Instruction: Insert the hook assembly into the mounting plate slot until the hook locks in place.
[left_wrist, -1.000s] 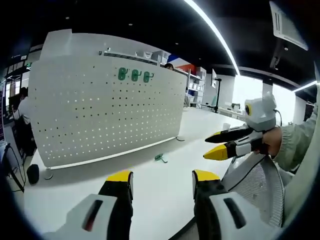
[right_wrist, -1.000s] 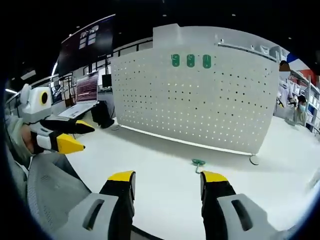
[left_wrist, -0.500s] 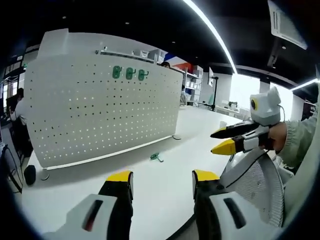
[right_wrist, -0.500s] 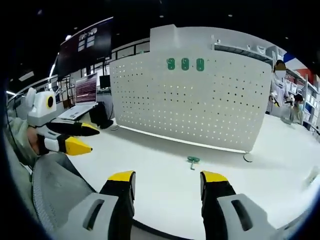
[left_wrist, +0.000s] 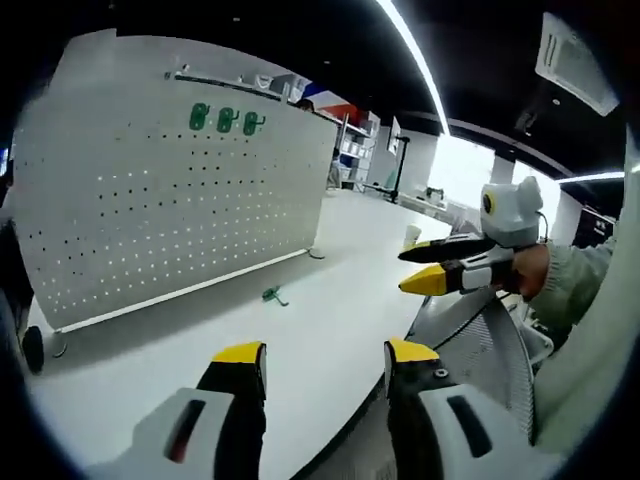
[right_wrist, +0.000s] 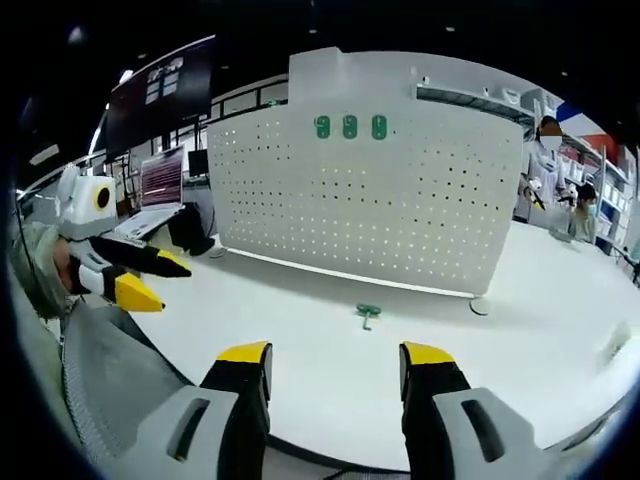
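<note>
laptop (right_wrist: 158, 212) bkgd | mesh chair (left_wrist: 478, 345) nr table edge (left_wrist: 345, 390)

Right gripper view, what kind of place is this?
Probably a lab or workshop: a white pegboard stands on a white table, with a laptop and storage shelves behind.

Yellow-tipped black tongs (left_wrist: 325, 360), pale-green sleeve (left_wrist: 570, 285)

1. No text, label, brand or number can be read anywhere.
2. The dark screen (right_wrist: 160, 95) at far left shows small marks, too blurred to read.
</note>
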